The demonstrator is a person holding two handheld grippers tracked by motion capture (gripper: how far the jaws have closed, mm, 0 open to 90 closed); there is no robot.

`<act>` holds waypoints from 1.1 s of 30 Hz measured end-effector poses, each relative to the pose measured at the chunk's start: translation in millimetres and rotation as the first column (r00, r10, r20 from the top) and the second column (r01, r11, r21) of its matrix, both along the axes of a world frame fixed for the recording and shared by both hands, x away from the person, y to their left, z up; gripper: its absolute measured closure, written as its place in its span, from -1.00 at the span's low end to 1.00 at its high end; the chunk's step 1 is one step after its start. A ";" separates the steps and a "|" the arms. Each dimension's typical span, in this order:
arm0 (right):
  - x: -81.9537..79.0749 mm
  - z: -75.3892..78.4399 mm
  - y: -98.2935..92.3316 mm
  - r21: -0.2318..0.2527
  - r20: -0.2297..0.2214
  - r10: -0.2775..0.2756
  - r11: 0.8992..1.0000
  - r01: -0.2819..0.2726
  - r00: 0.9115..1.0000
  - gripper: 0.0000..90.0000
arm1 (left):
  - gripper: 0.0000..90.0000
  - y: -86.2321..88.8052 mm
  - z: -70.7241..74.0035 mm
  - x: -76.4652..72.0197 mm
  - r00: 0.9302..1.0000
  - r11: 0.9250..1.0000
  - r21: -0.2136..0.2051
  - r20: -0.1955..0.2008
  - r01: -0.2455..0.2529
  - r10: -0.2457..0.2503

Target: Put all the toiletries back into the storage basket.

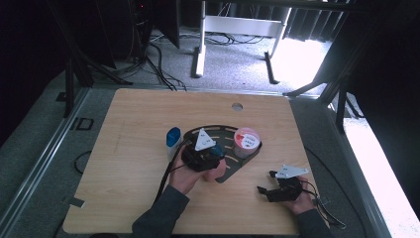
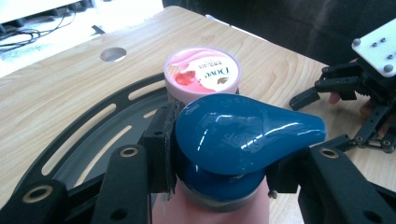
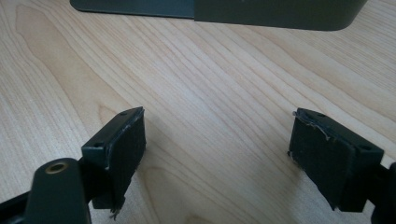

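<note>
My left gripper (image 1: 212, 156) is shut on a pink bottle with a glossy blue flip cap (image 2: 243, 133); its pads press on the neck just under the cap. The bottle (image 1: 218, 168) is held over the near part of a black slotted tray (image 1: 225, 130). Just beyond the cap, a pink Dove tub (image 2: 201, 73) stands upright on the tray (image 2: 88, 135). My right gripper (image 1: 266, 182) rests low over the bare wood at the front right. In the right gripper view its jaws (image 3: 217, 149) stand wide open with nothing between them.
A white bottle with a blue cap (image 1: 173, 139) stands just left of the tray. A round hole (image 1: 237, 106) is cut in the table's far side. The tray's dark edge (image 3: 261, 11) lies ahead of my right gripper. Cables trail from both grippers.
</note>
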State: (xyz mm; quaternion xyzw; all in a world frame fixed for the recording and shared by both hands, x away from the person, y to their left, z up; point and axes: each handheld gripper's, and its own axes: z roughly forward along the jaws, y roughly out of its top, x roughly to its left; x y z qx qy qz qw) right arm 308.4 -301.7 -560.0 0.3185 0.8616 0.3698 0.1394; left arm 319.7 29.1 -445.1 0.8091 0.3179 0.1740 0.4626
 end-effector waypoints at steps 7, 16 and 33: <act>0.0 0.0 0.0 0.000 0.001 0.000 1.000 0.000 1.000 -0.59 | 0.18 -1.9 -2.4 5.5 1.000 1.000 0.001 0.004 -0.012 0.012; 0.0 0.0 0.0 0.000 0.001 0.000 1.000 0.000 1.000 -0.59 | 0.18 -4.6 -5.5 15.3 0.999 0.999 0.011 0.008 -0.037 0.036; 0.1 0.0 -0.3 -0.001 0.001 0.003 1.000 -0.003 1.000 -0.59 | 0.18 -12.6 -8.3 31.9 0.997 0.997 0.007 0.007 -0.072 0.072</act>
